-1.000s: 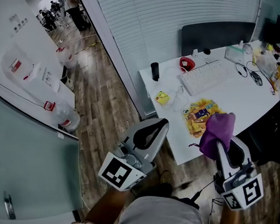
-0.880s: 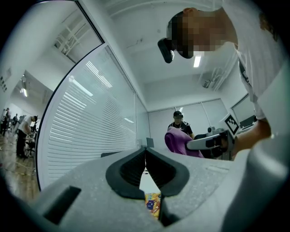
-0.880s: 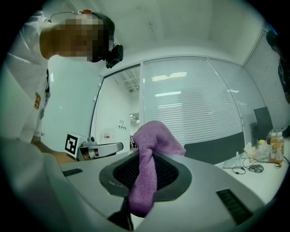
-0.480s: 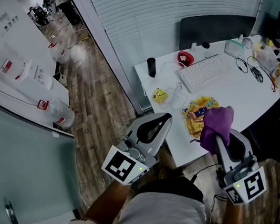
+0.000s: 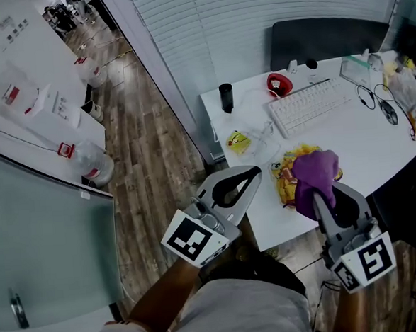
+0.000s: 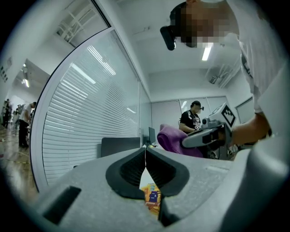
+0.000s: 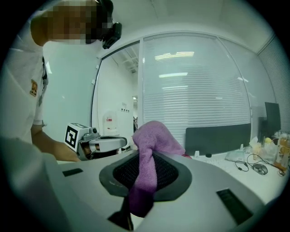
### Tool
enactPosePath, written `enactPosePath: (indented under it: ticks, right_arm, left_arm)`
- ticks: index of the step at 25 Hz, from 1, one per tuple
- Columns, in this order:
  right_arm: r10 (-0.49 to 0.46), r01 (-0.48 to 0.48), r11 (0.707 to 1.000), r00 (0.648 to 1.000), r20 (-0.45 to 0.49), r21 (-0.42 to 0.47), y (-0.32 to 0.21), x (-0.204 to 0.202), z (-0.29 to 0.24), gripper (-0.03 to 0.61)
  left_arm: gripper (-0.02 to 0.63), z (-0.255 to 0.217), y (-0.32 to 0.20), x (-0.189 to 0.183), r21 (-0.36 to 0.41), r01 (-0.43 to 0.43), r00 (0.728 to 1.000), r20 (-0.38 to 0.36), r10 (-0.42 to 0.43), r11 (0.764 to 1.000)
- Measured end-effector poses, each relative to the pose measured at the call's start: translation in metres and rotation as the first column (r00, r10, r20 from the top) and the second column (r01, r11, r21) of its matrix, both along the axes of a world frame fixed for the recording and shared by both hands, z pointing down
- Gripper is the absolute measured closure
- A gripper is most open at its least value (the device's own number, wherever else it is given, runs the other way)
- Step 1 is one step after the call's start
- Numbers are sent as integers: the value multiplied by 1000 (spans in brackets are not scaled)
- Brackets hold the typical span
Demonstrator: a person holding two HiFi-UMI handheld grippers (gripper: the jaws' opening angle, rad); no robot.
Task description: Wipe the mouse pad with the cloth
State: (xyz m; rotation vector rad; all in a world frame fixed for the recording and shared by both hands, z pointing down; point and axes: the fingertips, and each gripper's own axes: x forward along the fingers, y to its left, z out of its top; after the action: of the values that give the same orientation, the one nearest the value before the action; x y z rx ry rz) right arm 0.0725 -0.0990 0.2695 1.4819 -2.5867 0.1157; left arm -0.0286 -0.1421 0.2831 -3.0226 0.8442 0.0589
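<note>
The yellow patterned mouse pad [image 5: 286, 172] lies near the front left corner of the white desk [image 5: 356, 151]. A purple cloth [image 5: 314, 175] hangs bunched over the pad's right part, and my right gripper [image 5: 318, 198] is shut on it. In the right gripper view the cloth [image 7: 152, 149] sticks up between the jaws. My left gripper [image 5: 255, 171] is shut and empty, its tip just left of the desk's front edge beside the pad. Through its jaws, the left gripper view shows a strip of the pad [image 6: 152, 198].
A white keyboard [image 5: 309, 105] lies behind the pad, with a red object [image 5: 277, 86], a black cup [image 5: 226, 96] and a small yellow item [image 5: 238, 142] nearby. Cables and a mouse [image 5: 393, 117] are at the right. A dark chair [image 5: 327, 40] stands behind the desk. Wood floor is to the left.
The right gripper has carried the cloth forward and down, so it covers more of the pad. The left gripper has edged closer to the desk corner.
</note>
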Motion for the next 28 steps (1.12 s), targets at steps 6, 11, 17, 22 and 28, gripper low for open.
enactPosePath:
  ticks: [6,11,17,22,28]
  right_arm:
    - [-56,50,993,997,-56,-103,-22,3,24,512]
    - [-140,110,968,983,-121,-225,-38,-1,55,512]
    - [-230,143,918,952,-203,-371,-57,-7,97,512]
    - [-273,135,877,930,-248,-461,-73,-7,126,512]
    - [-321,138,834,909,-266,-534,-85,-10,156,512]
  left_arm:
    - [598,24,-12,17,-41,7,999,45,-5,999]
    - [598,44,-19,27,-58,23,997,78,-18,998]
    - [598,70,-27,32,-65,41,990,141,-31,997]
    - [598,95,-34,38,-99,52,980,194,-32,994]
    - [598,127,-39,48,-146,52,964,266,-11,988]
